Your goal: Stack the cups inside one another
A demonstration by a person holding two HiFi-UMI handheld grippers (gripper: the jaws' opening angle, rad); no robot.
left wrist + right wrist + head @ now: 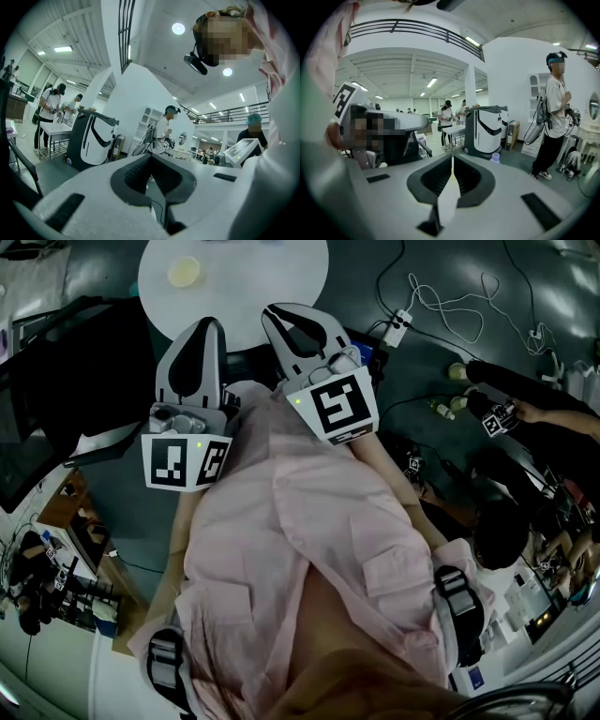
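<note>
1. The left hand-held gripper [202, 334] and the right hand-held gripper [287, 322] both have their jaws together on nothing, short of the round white worktop [281, 273].
2. One pale yellow cup [184, 272] stands on the worktop. It may be a lone cup or a finished nest; it is too small to tell.

Table [281, 277]: white
Cup [184, 272]: pale yellow
Shirt [300, 549]: pale pink
Left gripper [210, 324]: grey, with black-and-white squares
Floor [450, 296]: dark grey
</note>
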